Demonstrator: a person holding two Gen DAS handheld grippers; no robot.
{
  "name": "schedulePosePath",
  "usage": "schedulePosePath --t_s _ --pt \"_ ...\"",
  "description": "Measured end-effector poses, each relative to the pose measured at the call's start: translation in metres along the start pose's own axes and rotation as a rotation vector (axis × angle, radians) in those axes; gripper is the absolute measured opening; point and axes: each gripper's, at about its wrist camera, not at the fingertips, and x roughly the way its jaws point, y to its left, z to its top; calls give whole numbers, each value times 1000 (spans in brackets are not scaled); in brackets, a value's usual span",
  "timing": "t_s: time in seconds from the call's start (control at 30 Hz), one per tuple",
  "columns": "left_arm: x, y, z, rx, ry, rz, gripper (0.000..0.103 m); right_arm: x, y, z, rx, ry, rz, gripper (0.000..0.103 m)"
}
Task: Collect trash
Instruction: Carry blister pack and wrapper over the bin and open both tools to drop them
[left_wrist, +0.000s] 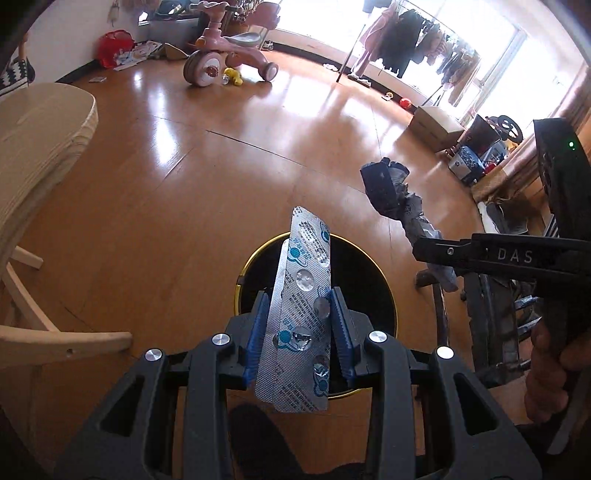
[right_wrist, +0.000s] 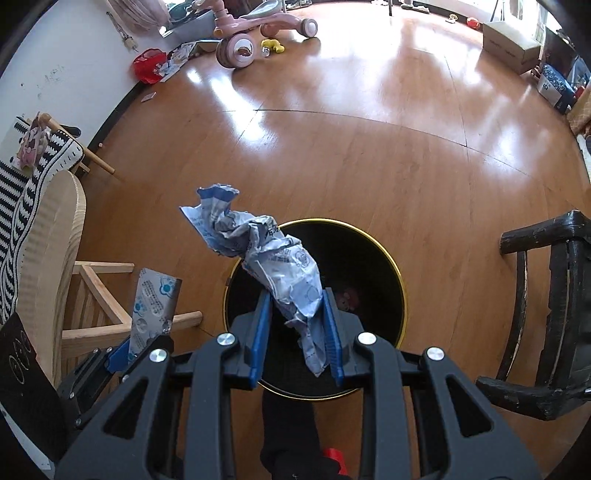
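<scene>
My left gripper (left_wrist: 298, 295) is shut on a silver pill blister pack (left_wrist: 301, 314) and holds it right above a round black trash bin with a gold rim (left_wrist: 384, 284) on the floor. My right gripper (right_wrist: 297, 295) is shut on a crumpled blue-and-white paper wrapper (right_wrist: 266, 251) and holds it over the same bin (right_wrist: 373, 254). In the left wrist view the right gripper (left_wrist: 428, 251) shows at the right with the wrapper (left_wrist: 395, 195). In the right wrist view the left gripper (right_wrist: 122, 354) and blister pack (right_wrist: 153, 306) show at the lower left.
A light wooden chair (left_wrist: 33, 155) stands to the left of the bin and a dark wooden chair (right_wrist: 554, 314) to the right. A pink tricycle (left_wrist: 225, 55), a red bag (left_wrist: 114, 46), a cardboard box (left_wrist: 436, 127) and a clothes rack (left_wrist: 410, 37) stand farther off on the wooden floor.
</scene>
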Motion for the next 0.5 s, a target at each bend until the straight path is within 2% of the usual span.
schedulePosePath --t_s 0.3,0.33,0.37,0.4,0.43,0.5 --pt "9 -8 -3 29 11 -6 35 -4 -2 1 16 -8 -16 30" --pt "9 -9 -2 35 4 -4 45 -5 -3 1 19 -11 -17 32" --pt "8 -11 -2 41 -1 -16 54 -7 -3 1 21 -19 -20 41" --pt "7 -12 -4 42 -11 -28 70 -7 -4 1 22 -24 -21 55" --pt "7 -14 -4 42 -19 -27 76 -8 -4 2 21 -29 -21 60" --pt "5 -14 -4 42 -25 -26 76 -10 -2 2 16 -39 -23 63"
